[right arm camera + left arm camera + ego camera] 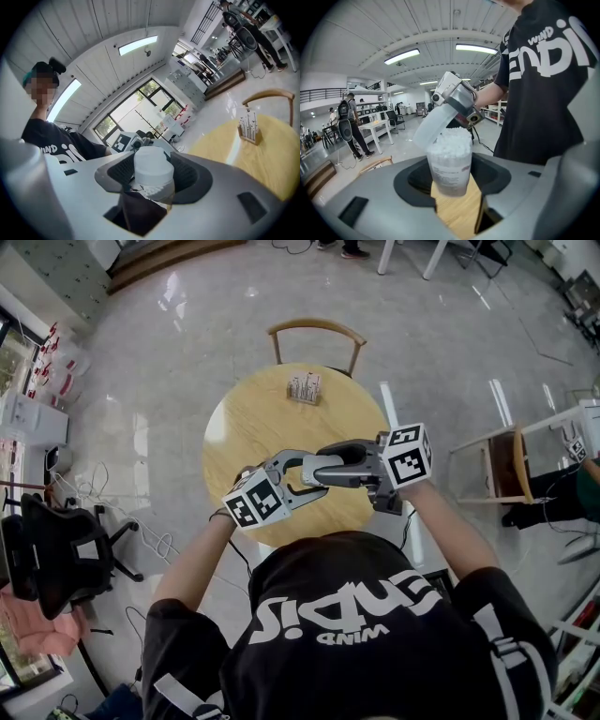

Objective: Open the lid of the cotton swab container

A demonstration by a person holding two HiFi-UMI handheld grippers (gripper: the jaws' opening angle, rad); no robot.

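Above the counter's (253, 418) near edge, the left hand-held gripper (450, 177) clamps the container (450, 166) upright, swabs (451, 140) showing, while the facing right hand-held gripper (151, 180) pinches the lid (432, 125), tilted up with one edge at the rim.

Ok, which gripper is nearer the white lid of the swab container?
Right. The right gripper clamps the lid itself; the left gripper grips the container body just beneath it.
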